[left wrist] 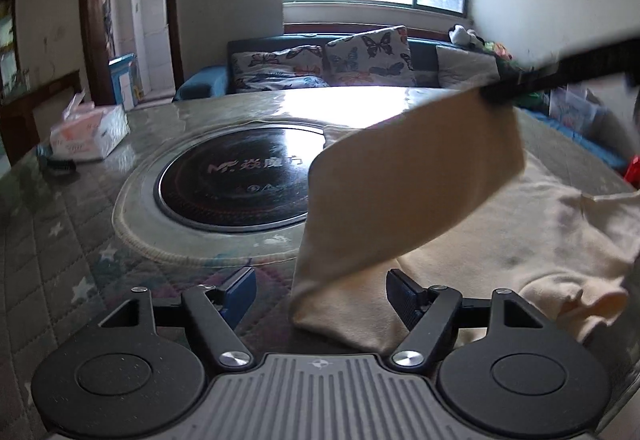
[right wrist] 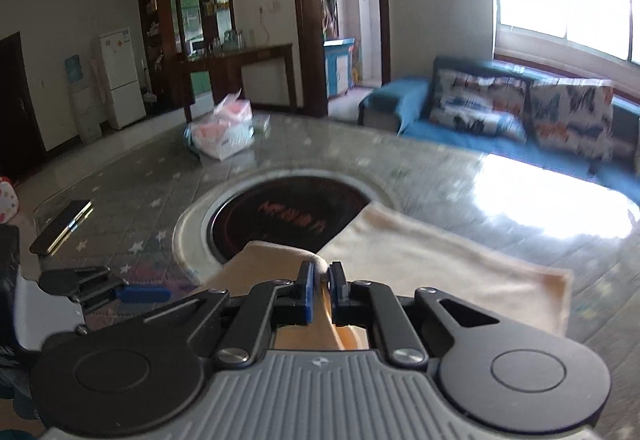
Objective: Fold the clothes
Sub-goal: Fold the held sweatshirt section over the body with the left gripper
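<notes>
A cream garment lies spread on the round table. My right gripper is shut on a fold of the garment and holds it lifted; in the left wrist view the lifted flap hangs from that gripper, blurred, at the upper right. My left gripper is open and empty, low over the table with the garment's near edge between its fingers. It also shows in the right wrist view at the lower left.
A black induction hob sits sunk in the table's middle, partly covered by the garment. A tissue box stands at the far left, and a dark phone lies near the left edge. A blue sofa with cushions stands beyond.
</notes>
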Motion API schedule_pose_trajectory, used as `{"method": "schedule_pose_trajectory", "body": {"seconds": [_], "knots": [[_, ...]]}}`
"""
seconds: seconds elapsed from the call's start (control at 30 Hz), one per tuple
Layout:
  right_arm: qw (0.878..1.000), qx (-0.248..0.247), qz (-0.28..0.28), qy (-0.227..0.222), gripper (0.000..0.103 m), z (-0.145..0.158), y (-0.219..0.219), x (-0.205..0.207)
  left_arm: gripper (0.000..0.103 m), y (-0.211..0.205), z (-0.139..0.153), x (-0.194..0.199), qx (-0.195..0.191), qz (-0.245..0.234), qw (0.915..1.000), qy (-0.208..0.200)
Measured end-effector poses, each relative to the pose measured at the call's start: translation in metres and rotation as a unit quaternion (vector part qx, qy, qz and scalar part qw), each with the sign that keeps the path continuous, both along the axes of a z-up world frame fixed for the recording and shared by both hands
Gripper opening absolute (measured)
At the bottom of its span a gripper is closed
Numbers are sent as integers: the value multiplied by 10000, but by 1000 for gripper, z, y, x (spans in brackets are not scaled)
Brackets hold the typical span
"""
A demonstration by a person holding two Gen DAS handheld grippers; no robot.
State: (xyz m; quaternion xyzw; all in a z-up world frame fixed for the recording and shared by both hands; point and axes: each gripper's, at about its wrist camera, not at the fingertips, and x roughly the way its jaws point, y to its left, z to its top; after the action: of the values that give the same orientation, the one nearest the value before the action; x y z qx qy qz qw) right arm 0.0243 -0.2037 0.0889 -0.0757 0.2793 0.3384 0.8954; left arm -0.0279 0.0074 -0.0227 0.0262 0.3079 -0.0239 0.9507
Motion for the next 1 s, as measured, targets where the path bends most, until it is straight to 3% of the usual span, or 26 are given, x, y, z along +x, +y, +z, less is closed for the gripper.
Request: {"method": "schedule_pose_trajectory", "body": {"seconds": [0.23,0.4,0.8,0.83,0.9,1.0], "knots": [[9982,-215,-310,-461,7,24,-28,-10,73,-10,-3,-5,373,-106,9992,-50],[9965,-296,-748,-209,7,8,-46,-4,73,-6,-6,-5,506,-86,9987,14],[9840,-817,-1481,553,11,-54,-65,6,75,4,6,-18,189,-504,9985,25],[9835,-826,-1505,566,11,-55,-66,5,76,5,10,-18,126,-560,9983,-24],[9848,-743,-1481,520,15,-54,-68,2,100,6,20,-19,-2,-670,9977,-134],[9871,-625,-1391,477,23,-53,-68,-2,103,3,32,-15,-246,-822,9958,-308]]}}
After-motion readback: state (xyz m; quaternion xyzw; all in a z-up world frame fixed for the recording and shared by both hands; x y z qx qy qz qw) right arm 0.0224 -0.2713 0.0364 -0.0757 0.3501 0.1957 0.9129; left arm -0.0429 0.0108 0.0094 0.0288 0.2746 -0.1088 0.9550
